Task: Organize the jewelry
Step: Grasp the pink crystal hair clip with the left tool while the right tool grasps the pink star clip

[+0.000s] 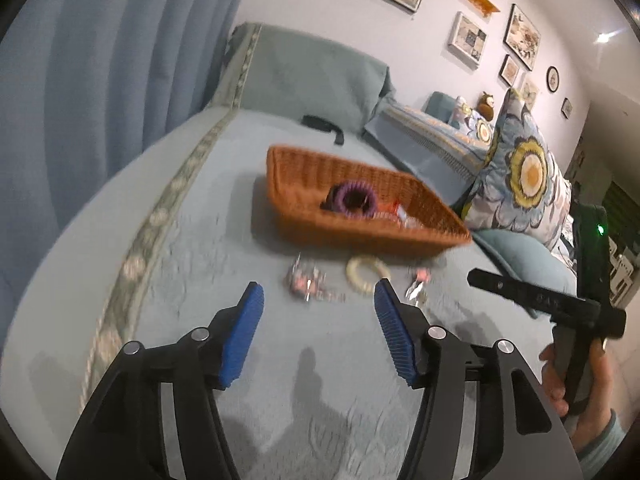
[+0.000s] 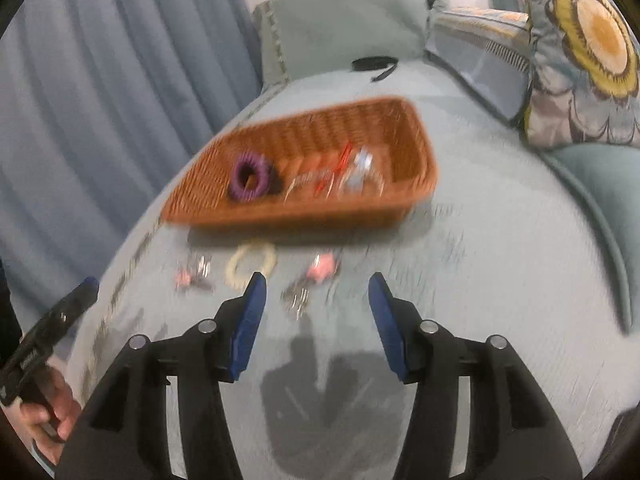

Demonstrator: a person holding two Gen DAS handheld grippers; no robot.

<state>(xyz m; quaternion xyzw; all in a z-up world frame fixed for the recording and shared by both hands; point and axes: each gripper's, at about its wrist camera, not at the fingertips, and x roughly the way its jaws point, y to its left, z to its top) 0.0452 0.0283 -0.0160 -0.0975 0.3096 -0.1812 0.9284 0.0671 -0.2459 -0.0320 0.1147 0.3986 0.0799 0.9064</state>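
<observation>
An orange wicker basket (image 1: 408, 236) (image 2: 296, 218) sits on the teal bed cover. It holds a purple ring (image 1: 354, 198) (image 2: 249, 176) and several small shiny pieces (image 2: 352, 176). In front of it lie a cream ring (image 1: 368, 274) (image 2: 250, 266), a pink-and-silver piece (image 1: 308, 284) (image 2: 194, 276) and another pink-and-silver piece (image 1: 418, 286) (image 2: 316, 280). My left gripper (image 1: 318, 294) is open and empty, short of the loose pieces. My right gripper (image 2: 318, 284) is open and empty, just before the right pink piece. Both views are blurred.
A flowered pillow (image 1: 520, 172) (image 2: 580, 56) leans at the right. A teal headboard cushion (image 1: 312, 76) (image 2: 352, 20) and a black strap (image 1: 324, 124) (image 2: 374, 65) lie behind the basket. Blue curtains (image 1: 100, 80) hang at the left.
</observation>
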